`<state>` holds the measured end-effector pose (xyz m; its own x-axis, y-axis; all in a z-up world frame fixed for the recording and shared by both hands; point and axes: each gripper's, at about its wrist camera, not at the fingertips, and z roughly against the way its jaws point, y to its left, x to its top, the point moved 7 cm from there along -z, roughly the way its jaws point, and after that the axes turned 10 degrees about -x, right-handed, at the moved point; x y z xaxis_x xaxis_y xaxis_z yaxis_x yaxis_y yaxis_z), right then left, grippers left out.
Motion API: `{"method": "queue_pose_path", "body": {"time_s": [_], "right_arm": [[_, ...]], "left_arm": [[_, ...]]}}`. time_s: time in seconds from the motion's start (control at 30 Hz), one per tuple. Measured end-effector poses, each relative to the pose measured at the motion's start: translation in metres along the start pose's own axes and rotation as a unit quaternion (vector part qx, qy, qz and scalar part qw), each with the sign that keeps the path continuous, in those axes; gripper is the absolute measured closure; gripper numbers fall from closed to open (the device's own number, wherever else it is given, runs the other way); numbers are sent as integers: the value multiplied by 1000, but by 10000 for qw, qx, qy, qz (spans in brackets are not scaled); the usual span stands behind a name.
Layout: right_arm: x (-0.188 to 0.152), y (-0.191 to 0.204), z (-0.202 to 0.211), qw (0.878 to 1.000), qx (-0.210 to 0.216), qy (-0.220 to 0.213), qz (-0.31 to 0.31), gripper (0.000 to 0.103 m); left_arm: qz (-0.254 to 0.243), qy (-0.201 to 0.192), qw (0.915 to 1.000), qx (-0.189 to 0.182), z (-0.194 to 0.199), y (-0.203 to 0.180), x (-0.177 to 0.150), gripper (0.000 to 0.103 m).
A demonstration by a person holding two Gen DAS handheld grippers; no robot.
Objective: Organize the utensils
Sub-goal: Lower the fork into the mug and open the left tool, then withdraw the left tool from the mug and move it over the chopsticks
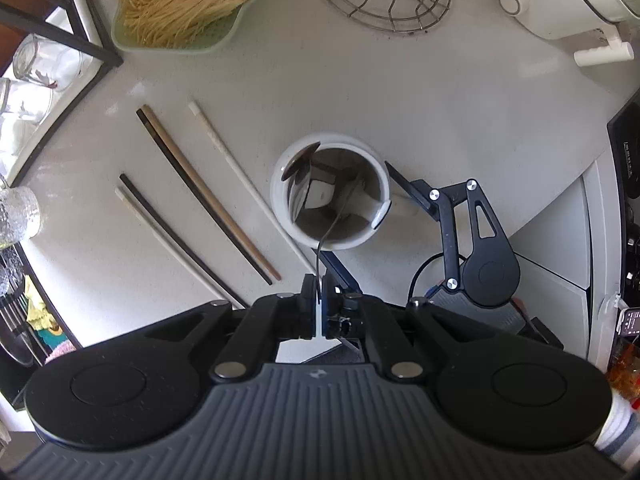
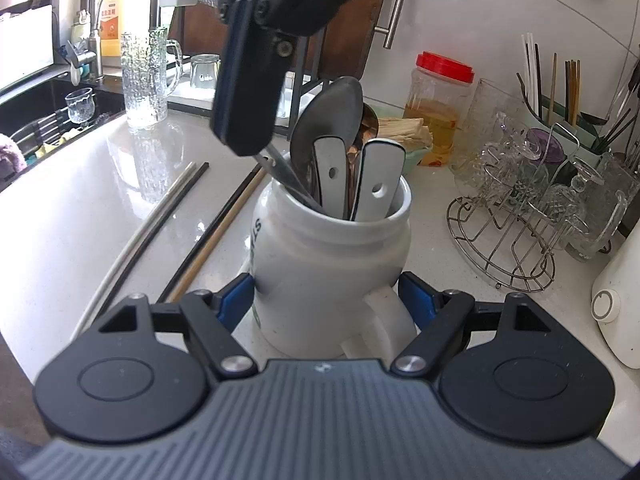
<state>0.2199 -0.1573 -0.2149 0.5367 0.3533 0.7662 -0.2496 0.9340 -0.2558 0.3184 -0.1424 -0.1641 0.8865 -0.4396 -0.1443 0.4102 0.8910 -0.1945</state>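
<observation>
L tool w/ utensil above mug

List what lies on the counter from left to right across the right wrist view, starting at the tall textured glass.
Tall textured glass → chopsticks → white mug → red-lidded jar → wire rack → white appliance.

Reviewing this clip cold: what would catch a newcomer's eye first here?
The white mug at centre, stuffed with spoons, clamped at its base by the right gripper. Above it the left gripper, pointing down, pinches a thin utensil handle reaching into the mug. Left of the mug, chopsticks lie loose on the counter.
</observation>
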Motion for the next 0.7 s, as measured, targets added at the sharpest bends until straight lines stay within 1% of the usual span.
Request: {"method": "queue_pose_path", "body": {"time_s": [0.03, 0.1, 0.17, 0.2, 0.27, 0.33, 0.5, 0.57, 0.7], "right_arm": [[0, 0, 0, 10000, 2, 6, 4, 22], [1, 0, 0, 10000, 0, 20, 5, 22], [1, 0, 0, 10000, -4, 18, 10, 22], [1, 0, 0, 10000, -9, 15, 18, 22], [1, 0, 0, 10000, -17, 17, 8, 22], [1, 0, -1, 10000, -17, 27, 5, 22], [2, 0, -1, 10000, -20, 62, 21, 22], [2, -1, -2, 10000, -12, 86, 25, 22], [3, -2, -2, 9999, 26, 147, 53, 23]], "left_arm": [[-60, -45, 10000, -13, 1, -1, 0, 101], [-202, -161, 9996, 101, 3, -3, -1, 101], [-226, -183, 9995, 117, 2, -3, -3, 101], [-226, -220, 9994, 125, 3, -2, -5, 99], [-230, -332, 9990, 187, 4, 1, -7, 92], [-226, -510, 9983, 180, 10, 2, -10, 83], [-210, -1002, 9947, 80, 28, 4, -20, 77], [-206, -1249, 9919, 72, 36, 7, -24, 75], [-102, -1722, 9850, -14, 45, 16, -35, 75]]}}
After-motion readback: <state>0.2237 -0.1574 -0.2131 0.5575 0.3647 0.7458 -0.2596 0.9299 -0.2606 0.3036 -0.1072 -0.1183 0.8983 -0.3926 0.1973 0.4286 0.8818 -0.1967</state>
